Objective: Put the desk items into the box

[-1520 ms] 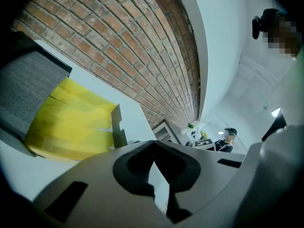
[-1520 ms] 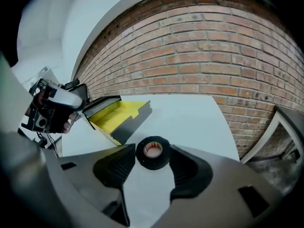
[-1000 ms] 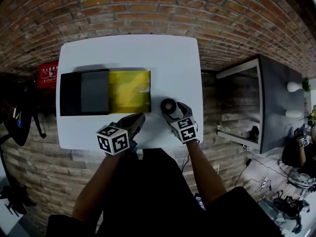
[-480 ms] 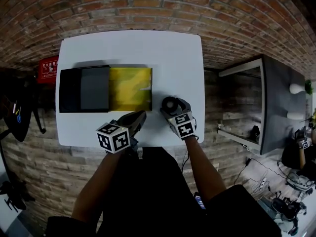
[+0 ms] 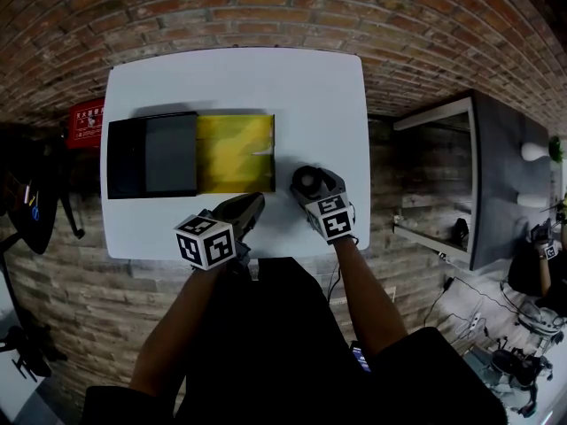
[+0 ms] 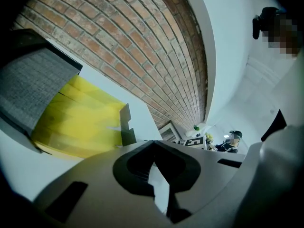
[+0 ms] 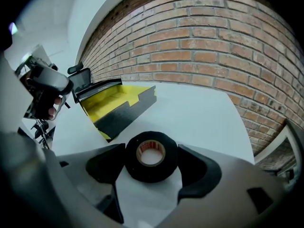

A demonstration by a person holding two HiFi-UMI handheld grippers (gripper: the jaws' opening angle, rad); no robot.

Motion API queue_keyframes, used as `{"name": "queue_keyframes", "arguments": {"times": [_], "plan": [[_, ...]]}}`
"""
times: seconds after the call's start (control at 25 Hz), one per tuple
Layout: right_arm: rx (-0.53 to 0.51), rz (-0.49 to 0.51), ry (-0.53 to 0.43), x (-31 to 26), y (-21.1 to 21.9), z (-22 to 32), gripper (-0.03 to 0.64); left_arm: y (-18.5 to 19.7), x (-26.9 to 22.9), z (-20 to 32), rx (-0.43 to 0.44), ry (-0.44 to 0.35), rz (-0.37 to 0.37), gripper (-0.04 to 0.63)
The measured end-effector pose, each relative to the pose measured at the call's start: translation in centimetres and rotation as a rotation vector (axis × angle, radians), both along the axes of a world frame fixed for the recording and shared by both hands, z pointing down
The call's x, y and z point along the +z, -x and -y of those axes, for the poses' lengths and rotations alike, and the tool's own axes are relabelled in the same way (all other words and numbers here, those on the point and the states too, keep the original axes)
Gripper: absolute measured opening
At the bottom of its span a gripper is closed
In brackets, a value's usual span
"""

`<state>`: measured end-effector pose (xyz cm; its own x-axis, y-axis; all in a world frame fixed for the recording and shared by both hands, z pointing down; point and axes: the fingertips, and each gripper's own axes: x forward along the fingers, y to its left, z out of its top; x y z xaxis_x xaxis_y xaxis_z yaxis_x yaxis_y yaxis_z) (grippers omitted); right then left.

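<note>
Count: one tape roll (image 7: 151, 156), one box (image 5: 232, 153), two grippers, one table (image 5: 230, 87).

Box: a yellow tray drawn out to the right of a dark sleeve (image 5: 151, 155). It lay flat on the left half of the table.

Surface: a white tabletop with rounded corners. The tape and the box were all I saw on it.

Room: a brick wall (image 5: 266, 7) stood behind the table, and a red sign (image 5: 87, 128) hung off its left edge. Benches with cluttered gear showed at far right in the head view.

Right gripper (image 5: 309, 184): I had it tilted down over the near right part of the table. Its jaws had just been opening and stood wide, with the tape between them. The roll lay flat on the table, core facing up. A pad sat just beside it on each side, and I could not see either one pressing.

Tape against box: the roll sat near the tray's near right corner, to its right, with bare table between them. It was outside the box.

Left gripper (image 5: 255, 204): it hung over the table's near edge, by the box's near side. Its jaw tips met, with nothing between them.
</note>
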<state>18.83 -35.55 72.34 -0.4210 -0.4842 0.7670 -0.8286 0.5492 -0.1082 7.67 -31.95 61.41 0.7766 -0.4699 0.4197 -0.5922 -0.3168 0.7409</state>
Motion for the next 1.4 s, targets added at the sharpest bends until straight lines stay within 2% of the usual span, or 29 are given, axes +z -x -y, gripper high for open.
{"name": "queue_keyframes", "arguments": {"times": [0.32,0.76,1.0,1.4], "plan": [[0.019,0.023,-0.037,-1.9,0.0,0.1,0.348,0.4,-1.0,0.4,0.0,-0.031,-0.008,0.012],[0.044,0.078,-0.156,-7.8,0.8,1.3,0.348,1.9,-2.8,1.5,-0.019,-0.077,-0.022,0.011],[0.014,0.116,-0.211,-10.8,3.1,2.3,0.348,3.7,-3.7,2.0,-0.044,-0.098,-0.014,0.012],[-0.081,0.156,-0.235,-12.2,8.7,3.7,0.348,8.0,-4.4,2.6,-0.135,-0.115,0.001,0.011]]}}
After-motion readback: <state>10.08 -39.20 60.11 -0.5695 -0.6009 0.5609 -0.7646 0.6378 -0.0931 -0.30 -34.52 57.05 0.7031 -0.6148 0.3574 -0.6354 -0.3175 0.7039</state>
